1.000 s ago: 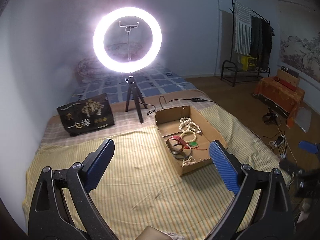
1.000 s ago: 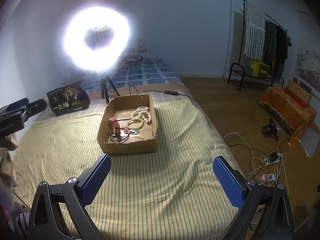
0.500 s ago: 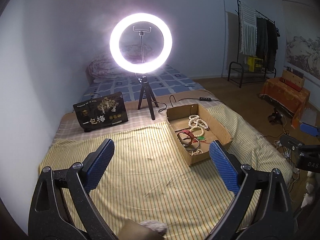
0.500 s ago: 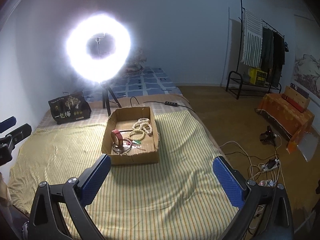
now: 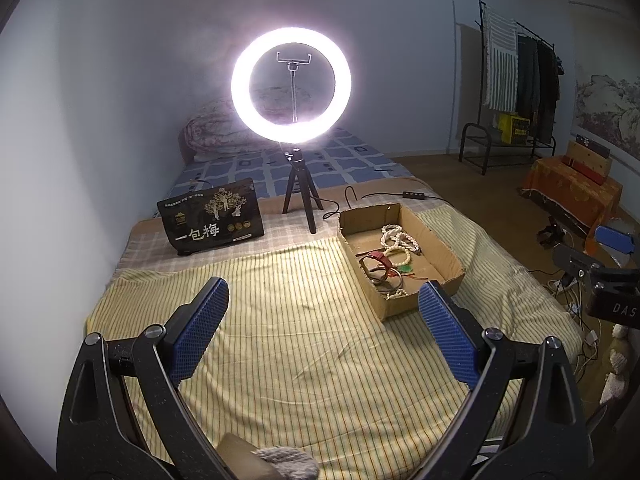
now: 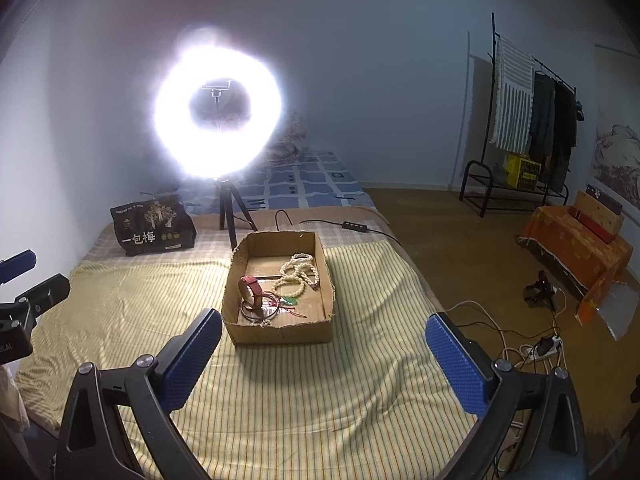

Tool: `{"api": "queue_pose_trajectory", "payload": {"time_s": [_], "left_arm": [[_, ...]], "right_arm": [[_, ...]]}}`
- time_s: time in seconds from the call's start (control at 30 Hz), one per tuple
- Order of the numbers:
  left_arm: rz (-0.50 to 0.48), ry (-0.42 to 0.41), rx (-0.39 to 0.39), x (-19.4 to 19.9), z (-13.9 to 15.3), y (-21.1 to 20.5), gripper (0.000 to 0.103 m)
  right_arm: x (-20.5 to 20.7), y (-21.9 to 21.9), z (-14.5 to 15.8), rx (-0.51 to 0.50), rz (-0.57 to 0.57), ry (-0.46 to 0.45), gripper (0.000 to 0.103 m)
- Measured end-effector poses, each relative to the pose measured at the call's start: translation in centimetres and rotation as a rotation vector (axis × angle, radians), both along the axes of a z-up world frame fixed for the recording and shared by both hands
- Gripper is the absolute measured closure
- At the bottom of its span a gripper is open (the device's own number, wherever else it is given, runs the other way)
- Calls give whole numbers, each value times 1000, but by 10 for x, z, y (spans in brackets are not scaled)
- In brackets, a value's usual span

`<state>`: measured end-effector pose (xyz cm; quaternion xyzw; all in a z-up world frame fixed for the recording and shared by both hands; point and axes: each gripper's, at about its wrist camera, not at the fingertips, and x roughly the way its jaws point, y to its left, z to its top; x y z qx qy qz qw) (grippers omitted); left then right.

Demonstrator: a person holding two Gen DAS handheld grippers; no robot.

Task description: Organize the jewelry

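A shallow cardboard box (image 5: 448,254) (image 6: 280,330) lies on a yellow striped bedspread (image 5: 280,320) (image 6: 320,392). In it are white bead strands (image 5: 398,238) (image 6: 298,272), a red watch strap (image 5: 380,258) (image 6: 252,288), thin bangles (image 6: 260,312) and a green pendant (image 6: 289,301). My left gripper (image 5: 324,320) is open and empty, held above the bed, left of and short of the box. My right gripper (image 6: 324,356) is open and empty, hanging just in front of the box's near wall. Each gripper shows at the edge of the other's view.
A lit ring light (image 5: 291,84) (image 6: 218,110) stands on a tripod behind the box. A black printed bag (image 5: 210,222) (image 6: 154,230) stands at the back left. Cables and a power strip (image 6: 540,348) lie on the floor at right, by a clothes rack (image 6: 532,120).
Both grippers have drawn back and risen a little, so the box sits more central and lower in view. Both stay open and empty; the jewelry has not moved.
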<state>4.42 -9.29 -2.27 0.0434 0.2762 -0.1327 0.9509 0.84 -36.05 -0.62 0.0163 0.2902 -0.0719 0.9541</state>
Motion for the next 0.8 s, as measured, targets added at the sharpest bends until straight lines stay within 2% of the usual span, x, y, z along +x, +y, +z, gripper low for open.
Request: {"api": "queue_pose_trajectory", "payload": {"time_s": [0.23, 0.8], "left_arm": [[48, 32, -15, 2, -2, 11, 5], [85, 27, -16, -2, 3, 18, 5]], "right_arm": [[0, 8, 2, -12, 12, -5, 0], [0, 12, 0, -8, 27, -2, 0]]}}
